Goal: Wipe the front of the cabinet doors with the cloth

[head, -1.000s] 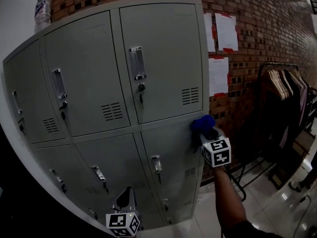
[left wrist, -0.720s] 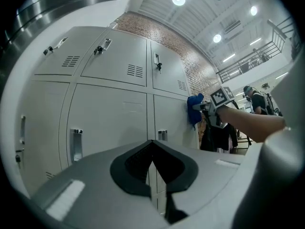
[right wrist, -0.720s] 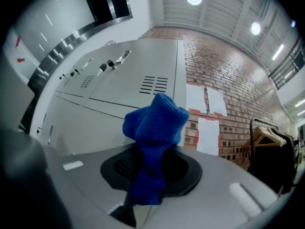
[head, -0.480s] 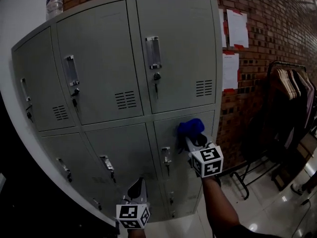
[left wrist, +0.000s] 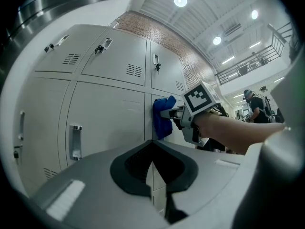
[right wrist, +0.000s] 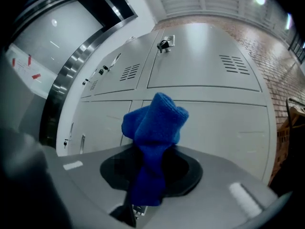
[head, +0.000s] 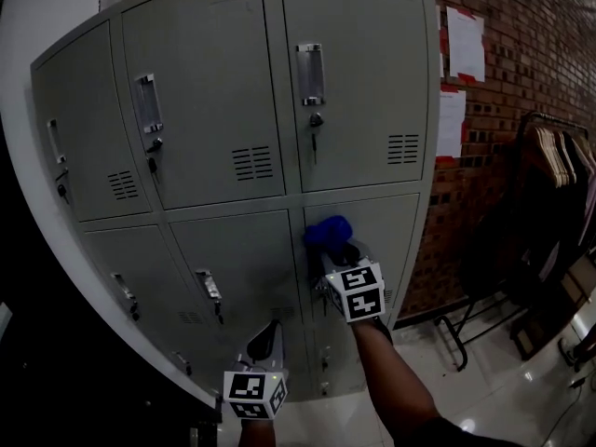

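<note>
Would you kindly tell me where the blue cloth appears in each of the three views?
Head view: the blue cloth is just below centre, at the tip of the right hand-held gripper.
Left gripper view: near the centre, slightly right, at a door.
Right gripper view: in the centre, pinched between the jaws.
Shared landmark: the grey cabinet behind the cloth.

The cabinet doors [head: 358, 110] look like smooth painted metal, grey and matt, with brighter, shinier metal handles [head: 311, 73]. The cloth [head: 326, 233] is blue, soft and fuzzy. At 3 o'clock from the doors the brick wall [head: 540, 45] is rough. At 5 o'clock the floor [head: 521, 389] is glossy.
</note>
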A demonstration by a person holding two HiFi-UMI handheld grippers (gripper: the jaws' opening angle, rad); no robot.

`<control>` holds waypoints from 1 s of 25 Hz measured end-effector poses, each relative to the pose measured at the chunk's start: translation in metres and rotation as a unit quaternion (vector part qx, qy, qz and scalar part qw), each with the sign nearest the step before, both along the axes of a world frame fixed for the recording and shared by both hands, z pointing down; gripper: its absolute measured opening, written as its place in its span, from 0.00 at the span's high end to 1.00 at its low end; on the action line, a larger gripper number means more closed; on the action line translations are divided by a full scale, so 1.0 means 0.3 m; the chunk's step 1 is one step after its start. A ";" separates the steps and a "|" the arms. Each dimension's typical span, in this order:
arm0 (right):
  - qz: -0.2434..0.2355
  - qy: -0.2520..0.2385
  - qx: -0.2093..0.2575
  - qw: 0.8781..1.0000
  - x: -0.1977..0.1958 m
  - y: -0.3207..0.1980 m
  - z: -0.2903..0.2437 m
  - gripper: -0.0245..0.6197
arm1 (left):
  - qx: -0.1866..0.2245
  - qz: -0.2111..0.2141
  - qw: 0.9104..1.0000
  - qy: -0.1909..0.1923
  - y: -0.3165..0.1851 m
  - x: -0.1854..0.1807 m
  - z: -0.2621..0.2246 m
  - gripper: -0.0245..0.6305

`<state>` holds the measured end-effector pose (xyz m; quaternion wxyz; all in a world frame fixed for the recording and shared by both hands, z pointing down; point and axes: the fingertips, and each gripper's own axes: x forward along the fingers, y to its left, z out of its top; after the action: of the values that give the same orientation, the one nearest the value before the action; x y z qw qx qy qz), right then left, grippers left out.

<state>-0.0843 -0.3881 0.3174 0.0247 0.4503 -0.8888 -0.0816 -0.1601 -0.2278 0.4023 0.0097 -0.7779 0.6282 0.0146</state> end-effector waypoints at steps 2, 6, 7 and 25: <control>0.014 0.001 0.002 1.000 0.045 -0.009 0.005 0.80 | -0.004 0.001 1.000 -0.001 -0.003 -0.003 0.008 0.94; 0.042 0.004 0.006 0.999 0.149 -0.037 0.001 0.80 | -0.006 0.003 1.000 -0.001 -0.012 -0.002 0.011 0.94; 0.050 0.004 0.007 0.999 0.181 -0.046 -0.003 0.79 | -0.006 0.004 1.000 0.000 -0.015 0.000 0.011 0.94; 0.154 -0.019 -0.009 0.988 0.648 -0.131 0.045 0.80 | -0.013 0.006 1.000 0.006 -0.031 0.020 0.037 0.94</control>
<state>0.1101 -0.4273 0.3311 0.0246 0.5826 -0.8101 -0.0601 -0.1540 -0.2370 0.4133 -0.0038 -0.7817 0.6235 0.0110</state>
